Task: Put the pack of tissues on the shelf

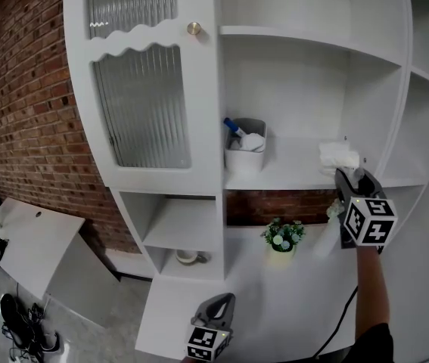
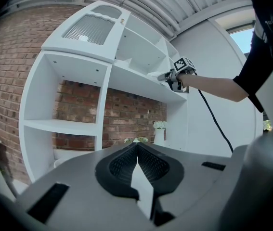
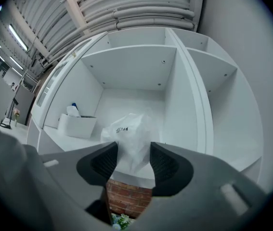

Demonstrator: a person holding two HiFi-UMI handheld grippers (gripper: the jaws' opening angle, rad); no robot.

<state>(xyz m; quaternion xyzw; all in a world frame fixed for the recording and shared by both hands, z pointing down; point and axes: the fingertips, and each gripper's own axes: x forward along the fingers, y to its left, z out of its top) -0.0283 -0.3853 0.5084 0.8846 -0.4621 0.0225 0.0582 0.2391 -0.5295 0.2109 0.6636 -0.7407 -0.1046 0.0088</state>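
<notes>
The pack of tissues (image 1: 339,158), a soft white plastic-wrapped bundle, hangs at the right end of the white middle shelf (image 1: 290,176), close to the upright panel. My right gripper (image 1: 343,176) is shut on its near end and points level into the compartment. In the right gripper view the pack (image 3: 131,134) fills the gap between both black pads, above the shelf's front edge (image 3: 64,136). My left gripper (image 1: 212,327) is low at the bottom of the head view, away from the shelf. Its pads (image 2: 126,162) meet at the tip with nothing in them.
A white bin (image 1: 244,153) holding a spray bottle stands on the same shelf to the left. One level down are a small potted plant (image 1: 282,237) and a white vase (image 1: 327,237). A ribbed-glass cabinet door (image 1: 142,104) closes the left section; a cup (image 1: 188,257) sits below it.
</notes>
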